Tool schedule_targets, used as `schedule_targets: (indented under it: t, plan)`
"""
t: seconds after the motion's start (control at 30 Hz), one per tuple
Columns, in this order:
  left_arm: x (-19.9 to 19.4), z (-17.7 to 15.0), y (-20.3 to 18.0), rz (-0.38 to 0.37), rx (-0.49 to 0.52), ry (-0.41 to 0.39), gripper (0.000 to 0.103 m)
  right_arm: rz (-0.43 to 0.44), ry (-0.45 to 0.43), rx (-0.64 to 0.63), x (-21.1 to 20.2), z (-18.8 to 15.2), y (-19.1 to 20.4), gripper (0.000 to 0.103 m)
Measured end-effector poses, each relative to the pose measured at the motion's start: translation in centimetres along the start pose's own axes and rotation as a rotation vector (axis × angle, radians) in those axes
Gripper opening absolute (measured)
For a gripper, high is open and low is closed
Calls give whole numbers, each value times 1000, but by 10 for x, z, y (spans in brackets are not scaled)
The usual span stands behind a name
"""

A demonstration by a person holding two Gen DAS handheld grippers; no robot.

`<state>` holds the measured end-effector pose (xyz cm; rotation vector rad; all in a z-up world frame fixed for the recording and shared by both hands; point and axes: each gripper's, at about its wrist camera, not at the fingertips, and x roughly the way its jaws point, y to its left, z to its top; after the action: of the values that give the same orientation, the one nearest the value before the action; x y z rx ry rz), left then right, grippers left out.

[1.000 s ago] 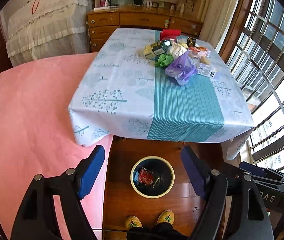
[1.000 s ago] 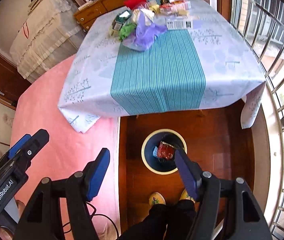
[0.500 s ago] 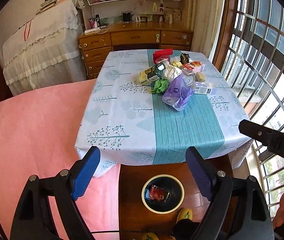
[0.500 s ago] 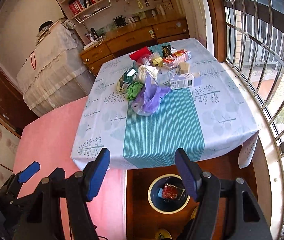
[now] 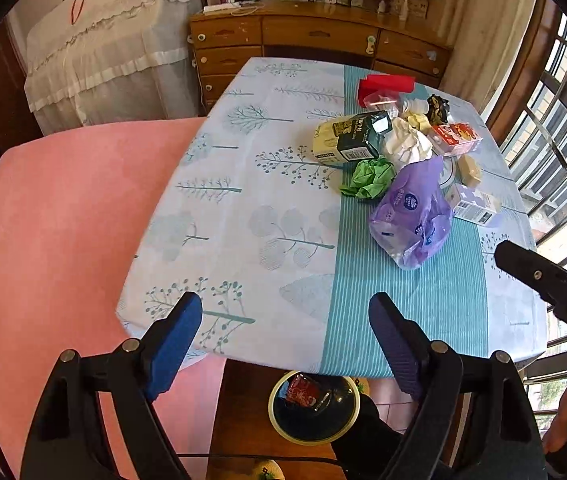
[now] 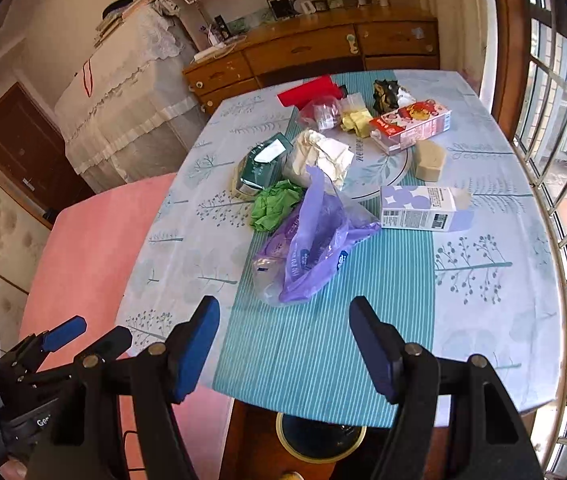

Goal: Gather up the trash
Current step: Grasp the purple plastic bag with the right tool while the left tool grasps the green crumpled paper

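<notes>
A heap of trash lies on the clothed table [image 5: 243, 208]: a purple plastic bag [image 5: 413, 216] [image 6: 311, 248] nearest, a crumpled green paper [image 5: 369, 178] [image 6: 275, 206], a white crumpled paper [image 6: 319, 156], a green-and-yellow carton [image 5: 347, 138], a purple-and-white box [image 6: 419, 208], a red snack box [image 6: 411, 124]. A yellow-rimmed bin [image 5: 315, 406] [image 6: 319, 438] with a red wrapper stands on the floor under the table's near edge. My left gripper [image 5: 285, 340] is open and empty at the near edge. My right gripper [image 6: 283, 344] is open and empty, just short of the purple bag.
A pink bed [image 5: 55, 220] lies left of the table. A wooden dresser [image 5: 315, 44] stands behind it. Barred windows [image 6: 563, 120] run along the right. A white-draped cabinet [image 5: 103, 52] stands at back left. A plate [image 6: 387, 164] sits under some trash.
Both grippers have risen from over the bin and moved forward above the table's near edge, toward the trash heap. Both stay open and empty.
</notes>
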<state>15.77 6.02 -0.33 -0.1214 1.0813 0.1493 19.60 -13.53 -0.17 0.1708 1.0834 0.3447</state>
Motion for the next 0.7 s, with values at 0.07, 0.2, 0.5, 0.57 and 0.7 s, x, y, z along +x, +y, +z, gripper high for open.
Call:
schedule_targets:
  t: [0.07, 0.2, 0.5, 0.57, 0.7]
  plan:
    - [19, 12, -13, 12, 7, 28, 75, 5, 65, 3, 25, 12, -10, 70]
    - [62, 32, -33, 72, 42, 95, 50, 32, 160, 36, 70, 32, -27, 80]
    - [104, 65, -21, 21, -103, 203, 57, -93, 286, 47, 153, 53, -26, 83]
    - [108, 72, -20, 22, -117, 216, 59, -103, 308, 26, 160, 51, -23, 81]
    - [115, 86, -24, 2, -133, 226, 60, -97, 288, -58, 160, 53, -19, 32]
